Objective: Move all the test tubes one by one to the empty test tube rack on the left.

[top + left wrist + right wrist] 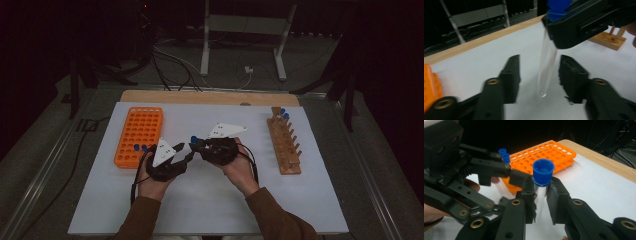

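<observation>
Tube (541, 187): clear glass, blue cap (543, 172), upright, cap up, rounded bottom toward the white table (210, 200). Clenched below the cap in the right gripper (541, 192). Lower end hangs between the parted, untouching jaws of the left gripper (539, 75).

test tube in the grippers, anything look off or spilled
Nothing stands out. The test tube looks clear, empty and intact, blue cap on, clamped near the top by the right gripper; the left gripper straddles its lower end without touching.
</observation>
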The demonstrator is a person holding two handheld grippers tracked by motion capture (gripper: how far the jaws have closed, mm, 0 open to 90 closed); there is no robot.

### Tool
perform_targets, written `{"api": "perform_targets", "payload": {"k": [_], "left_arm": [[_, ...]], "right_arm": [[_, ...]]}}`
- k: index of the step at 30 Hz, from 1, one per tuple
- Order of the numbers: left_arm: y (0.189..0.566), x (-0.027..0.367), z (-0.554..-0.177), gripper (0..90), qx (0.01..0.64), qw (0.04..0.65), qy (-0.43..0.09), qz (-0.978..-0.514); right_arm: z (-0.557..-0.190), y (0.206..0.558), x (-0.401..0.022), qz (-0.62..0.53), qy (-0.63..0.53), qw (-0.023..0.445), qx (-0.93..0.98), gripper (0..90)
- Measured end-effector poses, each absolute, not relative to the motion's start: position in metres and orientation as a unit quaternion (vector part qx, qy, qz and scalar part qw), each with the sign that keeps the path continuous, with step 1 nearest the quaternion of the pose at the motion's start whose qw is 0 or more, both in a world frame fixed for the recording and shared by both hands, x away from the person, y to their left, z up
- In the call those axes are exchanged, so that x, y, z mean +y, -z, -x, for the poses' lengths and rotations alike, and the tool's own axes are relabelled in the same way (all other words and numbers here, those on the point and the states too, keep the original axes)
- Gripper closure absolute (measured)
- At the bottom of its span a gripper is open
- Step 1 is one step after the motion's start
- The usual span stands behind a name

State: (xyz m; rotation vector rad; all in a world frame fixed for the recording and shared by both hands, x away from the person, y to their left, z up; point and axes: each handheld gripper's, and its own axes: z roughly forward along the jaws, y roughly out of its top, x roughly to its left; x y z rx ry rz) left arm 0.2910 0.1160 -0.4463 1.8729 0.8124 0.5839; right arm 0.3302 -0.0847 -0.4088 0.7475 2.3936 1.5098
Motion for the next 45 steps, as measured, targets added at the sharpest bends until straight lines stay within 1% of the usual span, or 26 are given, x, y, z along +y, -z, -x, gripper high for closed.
{"api": "perform_targets", "payload": {"k": [7, 15, 18, 21, 25, 28, 30, 37, 42, 45], "left_arm": [[0.446, 0.115, -0.29, 76.2, 0.32, 0.488, -0.237, -0.776], [0.447, 0.115, -0.291, 77.8, 0.318, 0.488, -0.232, -0.779], [0.447, 0.116, -0.292, 77.8, 0.322, 0.489, -0.231, -0.777], [0.447, 0.119, -0.293, 77.8, 0.329, 0.487, -0.232, -0.775], [0.448, 0.125, -0.293, 77.8, 0.342, 0.49, -0.231, -0.768], [0.447, 0.131, -0.293, 77.9, 0.35, 0.49, -0.232, -0.764], [0.447, 0.135, -0.292, 77.9, 0.354, 0.491, -0.231, -0.761], [0.446, 0.15, -0.286, 77.9, 0.366, 0.495, -0.233, -0.752], [0.445, 0.169, -0.279, 77.9, 0.38, 0.502, -0.234, -0.741], [0.443, 0.181, -0.275, 77.8, 0.387, 0.502, -0.24, -0.736]], "right_arm": [[-0.329, 0.409, -0.081, -0.247, -0.512, 0.102, 0.816, 77.2], [-0.33, 0.41, -0.082, -0.247, -0.509, 0.097, 0.819, 75.7], [-0.331, 0.41, -0.084, -0.25, -0.511, 0.096, 0.817, 63.3], [-0.333, 0.411, -0.09, -0.261, -0.516, 0.088, 0.811, 47.8], [-0.335, 0.412, -0.099, -0.276, -0.524, 0.088, 0.801, 26.5], [-0.336, 0.413, -0.105, -0.286, -0.518, 0.099, 0.8, 16.3], [-0.337, 0.414, -0.109, -0.292, -0.512, 0.106, 0.801, 14.7], [-0.338, 0.417, -0.125, -0.311, -0.5, 0.128, 0.798, 4.1], [-0.34, 0.42, -0.139, -0.325, -0.481, 0.168, 0.796, 2.4], [-0.341, 0.421, -0.15, -0.334, -0.484, 0.172, 0.79, 1.7]]}}
